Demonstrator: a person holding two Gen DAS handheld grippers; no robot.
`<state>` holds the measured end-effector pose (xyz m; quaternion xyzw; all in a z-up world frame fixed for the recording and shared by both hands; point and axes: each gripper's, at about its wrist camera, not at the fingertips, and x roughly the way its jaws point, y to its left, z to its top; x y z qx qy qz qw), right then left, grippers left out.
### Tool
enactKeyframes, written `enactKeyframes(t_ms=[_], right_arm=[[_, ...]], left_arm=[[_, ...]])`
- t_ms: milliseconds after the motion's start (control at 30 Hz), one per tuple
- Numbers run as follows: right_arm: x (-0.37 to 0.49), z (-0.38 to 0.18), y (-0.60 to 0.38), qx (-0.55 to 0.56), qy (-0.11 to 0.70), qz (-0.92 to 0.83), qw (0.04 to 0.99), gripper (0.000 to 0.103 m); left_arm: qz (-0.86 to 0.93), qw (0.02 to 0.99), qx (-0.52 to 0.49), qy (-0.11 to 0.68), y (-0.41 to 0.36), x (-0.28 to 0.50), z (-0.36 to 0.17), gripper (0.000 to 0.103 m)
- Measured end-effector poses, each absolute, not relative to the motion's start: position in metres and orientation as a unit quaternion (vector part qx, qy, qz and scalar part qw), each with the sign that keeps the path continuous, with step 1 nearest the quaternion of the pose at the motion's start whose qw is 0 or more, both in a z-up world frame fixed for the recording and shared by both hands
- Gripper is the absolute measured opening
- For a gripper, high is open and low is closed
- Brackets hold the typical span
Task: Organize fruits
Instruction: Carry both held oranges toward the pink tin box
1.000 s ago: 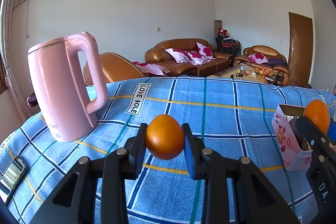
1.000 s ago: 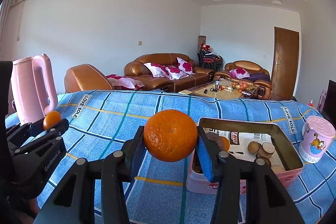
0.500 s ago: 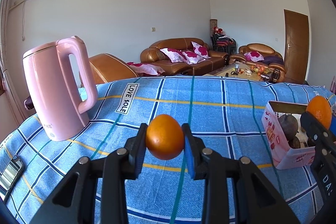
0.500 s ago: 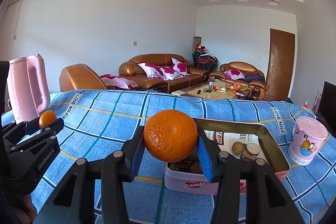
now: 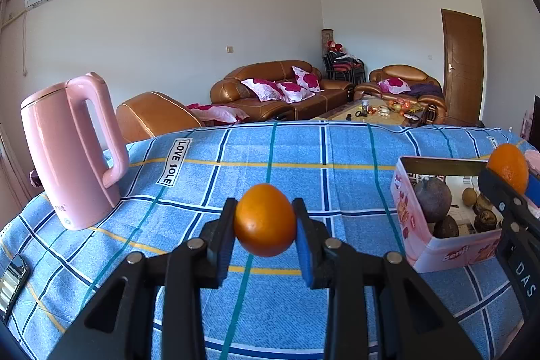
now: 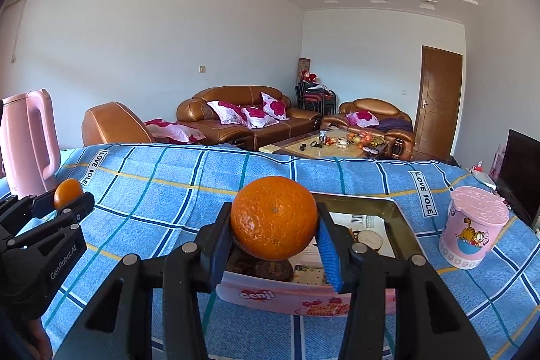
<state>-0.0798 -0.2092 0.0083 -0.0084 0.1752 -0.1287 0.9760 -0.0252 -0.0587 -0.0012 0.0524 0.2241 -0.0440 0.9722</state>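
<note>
Left wrist view. The left gripper [image 5: 265,225], black with blue pads, pinches a small smooth orange fruit [image 5: 265,220] – pads pressed on both sides, fruit held clear above the blue checked tablecloth [image 5: 303,157]. A tall pink plastic kettle [image 5: 72,154] stands upright at far left on the cloth, well apart from the gripper. A dark phone-like slab [image 5: 11,275] lies at the lower left edge of the cloth. At right sits an open pink rectangular tin with a "Genji" print [image 5: 449,248]; inside it, 1 round dark purple fruit [image 5: 432,199] leans near the left wall, with several smaller brown fruits beside it, too small to name. The right gripper [image 5: 509,181] enters at the right edge, clamped on a large dimpled orange [image 5: 508,167] that appears above the tin's far right part.

Right wrist view. The right gripper [image 6: 274,233] pinches the large dimpled orange [image 6: 274,221] between its 2 pads, held above the near left part of the pink tin [image 6: 303,296]. Below the orange a dark brown fruit [image 6: 266,269] lies in the tin; pale round pieces rest on printed paper further right inside. A pink lidded cup with a cartoon cat [image 6: 474,235] stands upright just right of the tin, not touching it. At left, the left gripper [image 6: 65,201] with its small orange fruit [image 6: 68,193] – the kettle [image 6: 28,144] stands behind it.
</note>
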Motion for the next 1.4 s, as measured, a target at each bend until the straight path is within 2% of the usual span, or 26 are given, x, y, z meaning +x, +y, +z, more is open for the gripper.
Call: enactKeyframes(t_ms=[1000, 1400], right_arm=[[-0.09, 0.013, -0.276, -0.005, 0.177, -0.186, 0.967, 0.049], [-0.094, 0.014, -0.311, 0.0, 0.176, -0.218, 0.96, 0.049]], left_arm=[[-0.091, 0.969, 0.067, 0.22, -0.112, -0.034, 0.0, 0.034], [-0.13, 0.966, 0.065, 0.214, -0.155, -0.033, 0.004, 0.034]])
